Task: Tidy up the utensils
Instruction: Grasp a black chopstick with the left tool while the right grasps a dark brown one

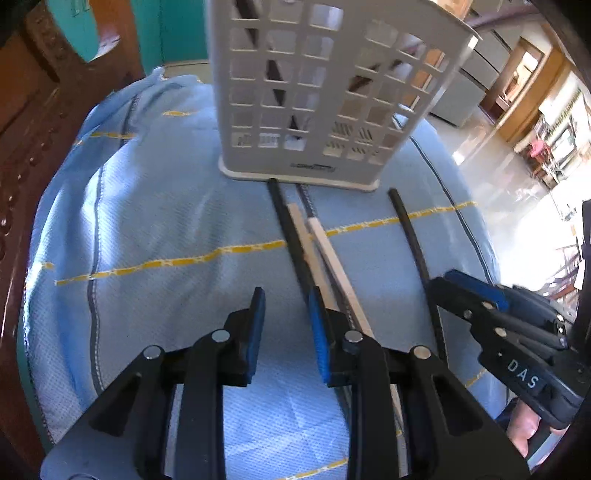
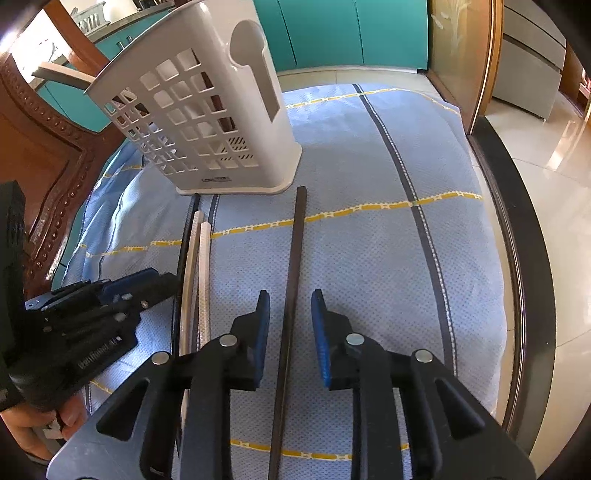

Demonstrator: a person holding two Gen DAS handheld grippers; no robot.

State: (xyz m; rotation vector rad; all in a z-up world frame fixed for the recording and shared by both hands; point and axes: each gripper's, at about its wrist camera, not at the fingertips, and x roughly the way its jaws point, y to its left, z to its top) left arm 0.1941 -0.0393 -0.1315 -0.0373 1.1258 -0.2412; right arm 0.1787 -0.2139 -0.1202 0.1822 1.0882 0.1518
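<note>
A white perforated utensil holder [image 1: 317, 92] stands on a blue cloth [image 1: 155, 229]; it also shows in the right wrist view [image 2: 207, 118], with dark sticks inside. Loose chopsticks lie in front of it: a black one [image 1: 286, 225] and two pale wooden ones [image 1: 325, 243] together, and a separate black one [image 1: 413, 240]. My left gripper [image 1: 286, 306] is open and empty; its right finger rests beside the grouped chopsticks. My right gripper [image 2: 290, 310] is open, its fingers on either side of the separate black chopstick [image 2: 291, 280], not closed on it. The wooden pair [image 2: 199, 266] lies to its left.
The cloth [image 2: 369, 240] covers a table with a dark rim [image 2: 524, 266] on the right. A carved wooden chair [image 1: 33, 122] stands at the left. Teal cabinets [image 2: 332, 33] are behind. The right gripper [image 1: 498, 325] shows at the left view's right edge.
</note>
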